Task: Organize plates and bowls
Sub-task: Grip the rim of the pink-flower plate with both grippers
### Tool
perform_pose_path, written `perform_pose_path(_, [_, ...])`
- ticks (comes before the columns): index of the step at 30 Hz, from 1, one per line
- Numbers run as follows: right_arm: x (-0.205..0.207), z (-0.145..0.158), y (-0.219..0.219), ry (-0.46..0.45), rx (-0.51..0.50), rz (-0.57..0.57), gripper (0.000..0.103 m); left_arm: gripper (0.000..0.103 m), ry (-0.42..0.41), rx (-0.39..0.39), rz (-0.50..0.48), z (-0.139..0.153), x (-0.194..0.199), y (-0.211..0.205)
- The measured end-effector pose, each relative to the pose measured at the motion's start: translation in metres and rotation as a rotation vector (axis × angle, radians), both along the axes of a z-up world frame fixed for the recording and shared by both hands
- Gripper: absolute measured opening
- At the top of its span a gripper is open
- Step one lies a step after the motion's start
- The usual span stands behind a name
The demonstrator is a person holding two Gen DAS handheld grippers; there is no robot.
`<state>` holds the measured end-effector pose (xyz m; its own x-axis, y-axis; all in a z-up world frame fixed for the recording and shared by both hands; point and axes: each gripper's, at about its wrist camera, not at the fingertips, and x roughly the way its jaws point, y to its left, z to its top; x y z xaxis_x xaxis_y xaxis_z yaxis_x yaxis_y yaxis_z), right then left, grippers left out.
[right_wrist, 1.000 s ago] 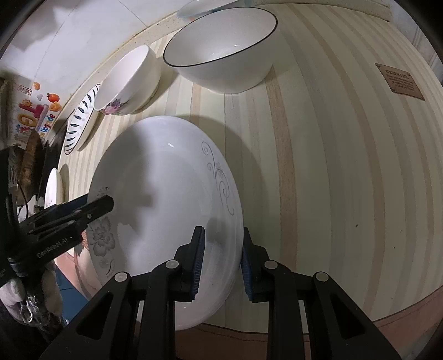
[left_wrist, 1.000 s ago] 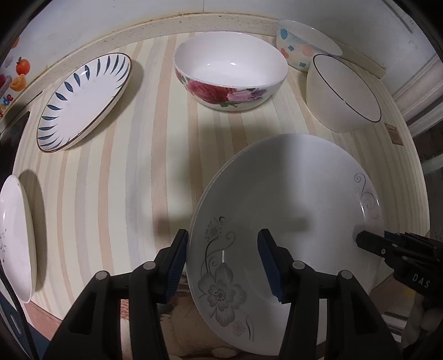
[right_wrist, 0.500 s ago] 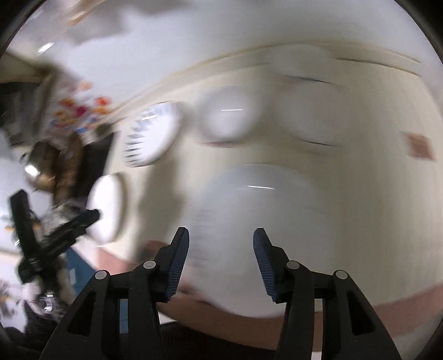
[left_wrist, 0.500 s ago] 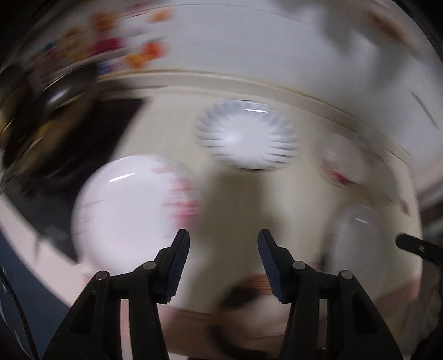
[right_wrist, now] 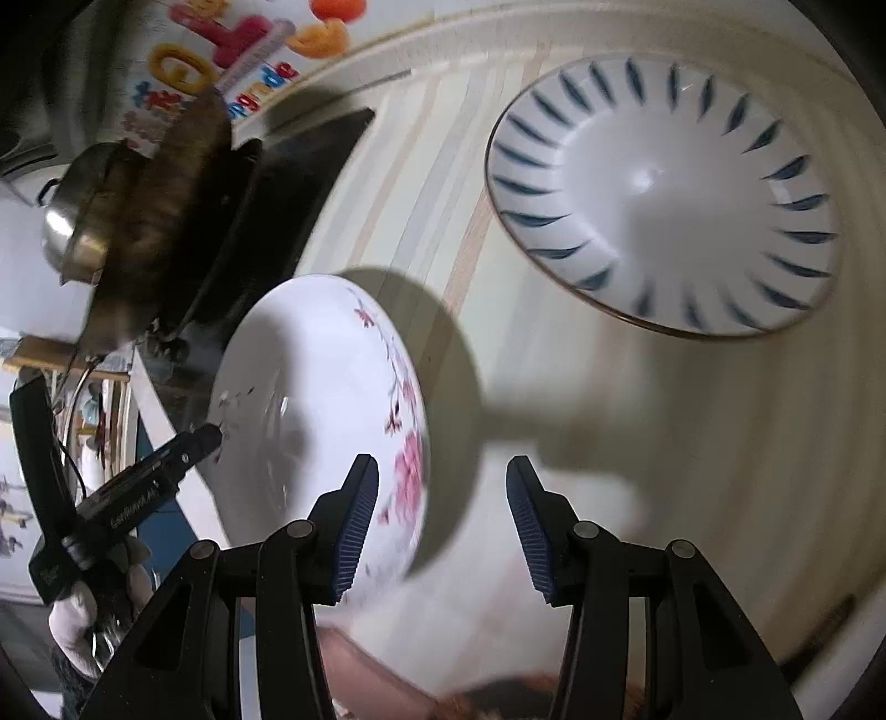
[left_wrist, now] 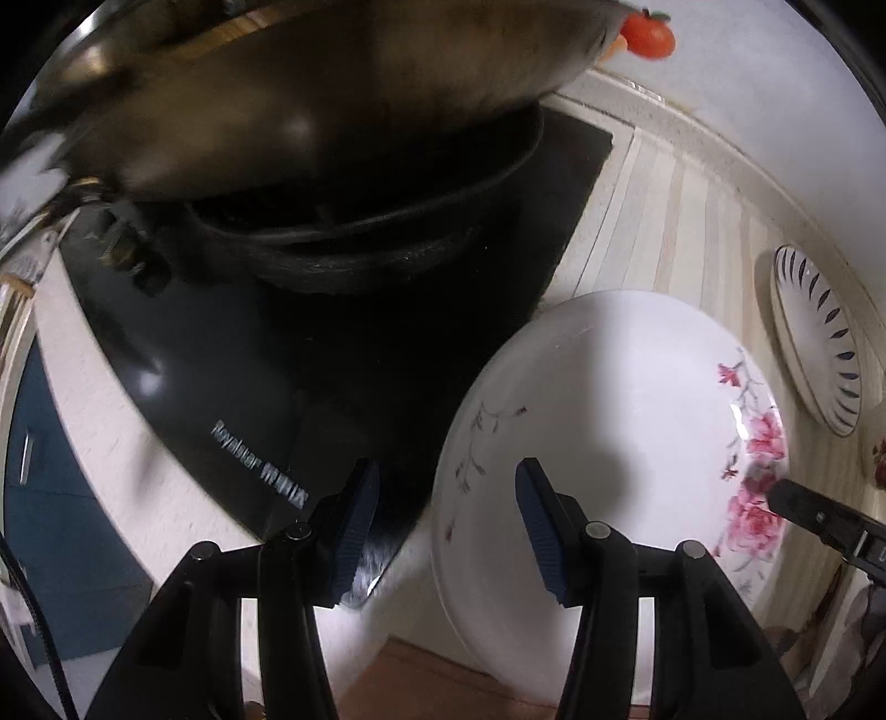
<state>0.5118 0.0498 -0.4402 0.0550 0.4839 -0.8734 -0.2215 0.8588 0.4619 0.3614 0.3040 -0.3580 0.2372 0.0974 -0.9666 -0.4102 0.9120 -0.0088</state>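
Observation:
A white plate with pink flowers [left_wrist: 609, 432] lies on the striped counter near its front edge, beside the black stove. My left gripper [left_wrist: 447, 520] is open, its jaws straddling the plate's left rim. My right gripper [right_wrist: 442, 520] is open, its jaws straddling the same plate's [right_wrist: 310, 399] right rim. A white plate with blue leaf marks [right_wrist: 664, 205] lies farther back; it also shows at the right in the left wrist view [left_wrist: 817, 338]. Each gripper's tip shows in the other's view.
A black stove top [left_wrist: 332, 343] with a dark wok [left_wrist: 310, 111] on it sits left of the flowered plate. The striped counter [right_wrist: 692, 443] stretches right. A wall with colourful stickers [right_wrist: 232, 50] stands behind. A flowered bowl's edge [left_wrist: 875, 448] shows at far right.
Both grippers left the large grey-flowered plate and swung left to the pink-flowered plate by the stove. My right gripper, shut on the first plate's rim before, is now open.

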Motion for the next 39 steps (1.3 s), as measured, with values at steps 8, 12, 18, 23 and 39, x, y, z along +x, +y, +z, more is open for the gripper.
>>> perform_pose_path(8, [0.009,-0.015,0.032,-0.004,0.015,0.029,0.033,0.039,-0.022,-0.079,-0.071,-0.014,0.015,-0.008])
perform_pose_path(12, [0.007,-0.017,0.03,-0.017,0.004,0.016,0.025,0.039,-0.03,-0.078,-0.072,-0.014,0.015,-0.008])
perform_pose_path(18, [0.002,-0.015,0.02,-0.017,-0.008,-0.007,0.023,0.037,-0.056,-0.079,-0.09,-0.002,0.014,-0.019])
perform_pose_path(23, [-0.004,0.0,-0.002,-0.03,0.002,-0.024,0.023,0.037,-0.074,-0.077,-0.111,0.016,0.013,-0.036])
perform_pose_path(39, [-0.056,0.081,-0.142,-0.112,0.048,-0.128,0.023,0.037,-0.175,-0.099,-0.264,0.099,-0.005,-0.164])
